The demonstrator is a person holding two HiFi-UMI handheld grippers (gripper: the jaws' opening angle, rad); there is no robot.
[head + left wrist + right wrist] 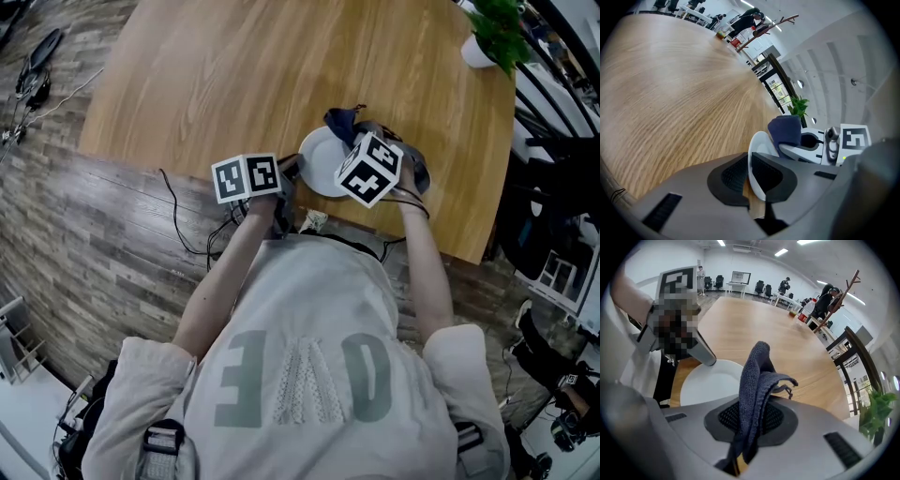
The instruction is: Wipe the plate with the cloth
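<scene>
At the bench's point(234, 84) near edge, your left hand-held gripper point(751, 176) pinches the white plate point(759, 143) by its rim, while your right hand-held gripper point(750, 416) clamps the dark blue cloth point(757, 376) just beside it.

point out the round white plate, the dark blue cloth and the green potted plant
round white plate point(710, 387): right gripper view, its bare inner face
dark blue cloth point(752, 380): right gripper view, the fold above the jaws
green potted plant point(499, 30): head view, its leaves
</scene>
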